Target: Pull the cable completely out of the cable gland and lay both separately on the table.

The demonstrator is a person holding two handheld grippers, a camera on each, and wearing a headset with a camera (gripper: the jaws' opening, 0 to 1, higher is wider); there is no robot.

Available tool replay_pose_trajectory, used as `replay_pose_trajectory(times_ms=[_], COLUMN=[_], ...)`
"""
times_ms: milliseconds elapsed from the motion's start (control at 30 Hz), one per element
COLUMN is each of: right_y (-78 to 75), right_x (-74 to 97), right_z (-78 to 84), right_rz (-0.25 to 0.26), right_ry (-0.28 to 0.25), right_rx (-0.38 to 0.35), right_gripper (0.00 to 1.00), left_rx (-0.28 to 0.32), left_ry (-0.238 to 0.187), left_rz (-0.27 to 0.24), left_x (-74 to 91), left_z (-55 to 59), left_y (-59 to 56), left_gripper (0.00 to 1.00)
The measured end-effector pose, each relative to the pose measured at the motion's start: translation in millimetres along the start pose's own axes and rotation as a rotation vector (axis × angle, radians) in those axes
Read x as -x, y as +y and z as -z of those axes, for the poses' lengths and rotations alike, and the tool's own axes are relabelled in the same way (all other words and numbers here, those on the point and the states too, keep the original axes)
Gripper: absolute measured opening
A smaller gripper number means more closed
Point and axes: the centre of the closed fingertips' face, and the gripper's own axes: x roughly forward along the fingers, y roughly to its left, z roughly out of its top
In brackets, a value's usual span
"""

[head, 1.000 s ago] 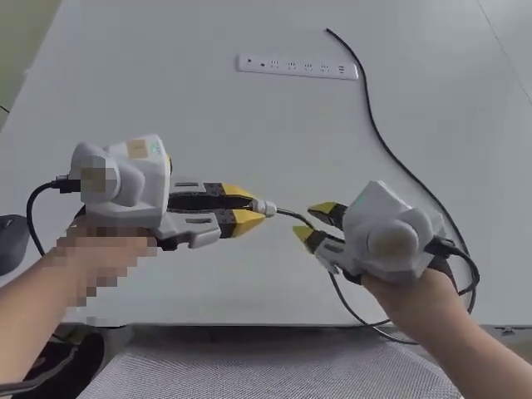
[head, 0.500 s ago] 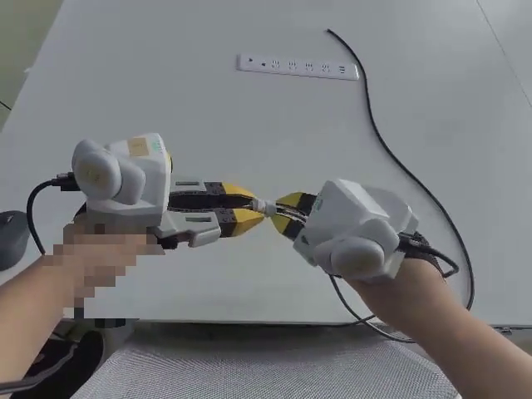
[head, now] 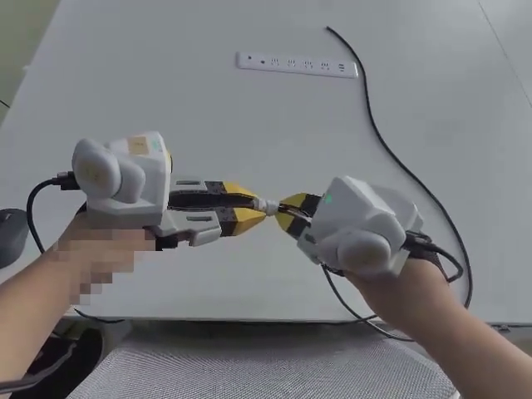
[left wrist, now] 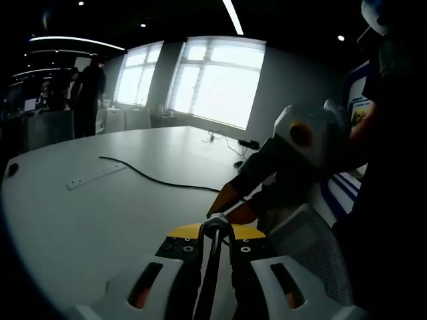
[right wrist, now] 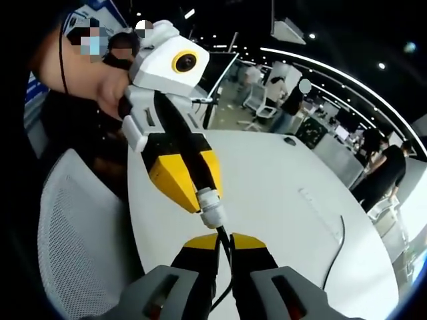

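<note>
no lettering is legible; the small sticker [head: 137, 148] is too blurred to read.

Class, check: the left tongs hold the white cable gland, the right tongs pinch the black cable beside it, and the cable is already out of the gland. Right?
No. The cable is not out yet: the right gripper view shows it running from the cable gland into the right tongs. The left tongs do hold the gland, as stated.

Small white cable gland [right wrist: 211, 207] lies level in mid-air, thin black cable [right wrist: 225, 238] seated in its tip
</note>
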Motion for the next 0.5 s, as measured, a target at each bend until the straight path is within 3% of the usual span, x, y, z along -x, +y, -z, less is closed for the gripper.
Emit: replay_pose_trajectory(times_ms=[200, 500], right_y=[0.4, -11.1], right_x=[-0.7, 1.0], right_z=[1.4, 20.5], right_rz=[-0.003, 0.022], right_ry=[-0.014, 0.017], right_rx=[-0.064, -0.177], right_gripper=[0.01, 0.01], left_rx=[-0.008, -0.004], left_ry=[0.003, -0.016], left_rz=[0.0, 0.0], left_x=[-1.3, 3.5], left_z=[-0.4, -5.6], left_y=[-0.1, -0.2], left_gripper=[0.15, 0.15])
